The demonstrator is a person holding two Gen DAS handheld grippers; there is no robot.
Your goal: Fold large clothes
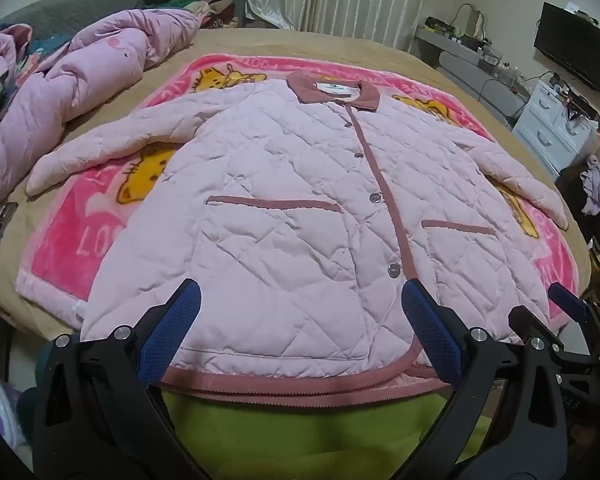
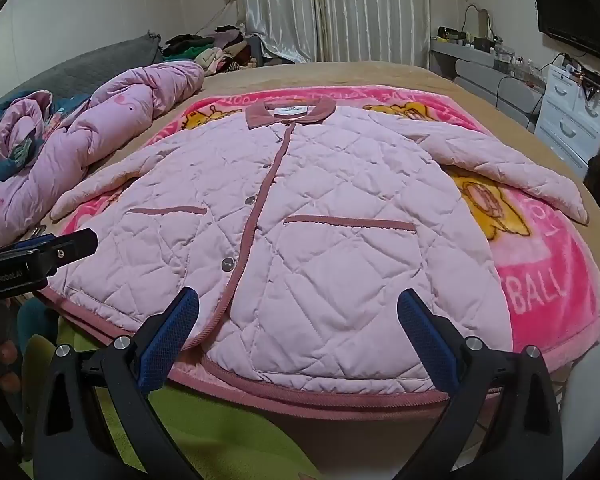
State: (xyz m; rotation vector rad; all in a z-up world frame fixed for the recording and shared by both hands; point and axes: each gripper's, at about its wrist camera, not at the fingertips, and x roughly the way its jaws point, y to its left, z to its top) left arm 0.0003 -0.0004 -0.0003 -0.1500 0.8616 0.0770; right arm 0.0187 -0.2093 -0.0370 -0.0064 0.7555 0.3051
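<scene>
A pale pink quilted jacket (image 1: 284,208) with a dusty-rose collar and trim lies flat, front up and buttoned, sleeves spread out, on a bright pink cartoon blanket (image 1: 80,232). It also shows in the right wrist view (image 2: 320,220). My left gripper (image 1: 300,312) is open and empty, hovering over the jacket's hem left of the button line. My right gripper (image 2: 298,312) is open and empty over the hem right of the button line. The right gripper shows at the right edge of the left view (image 1: 568,308); the left gripper shows at the left edge of the right view (image 2: 40,256).
The blanket lies on a tan bed (image 1: 300,44). A crumpled pink duvet (image 1: 60,80) is heaped at the left. A green cloth (image 1: 300,432) is below the hem. White drawers (image 1: 552,128), a desk and a wall screen (image 1: 576,52) stand at the right.
</scene>
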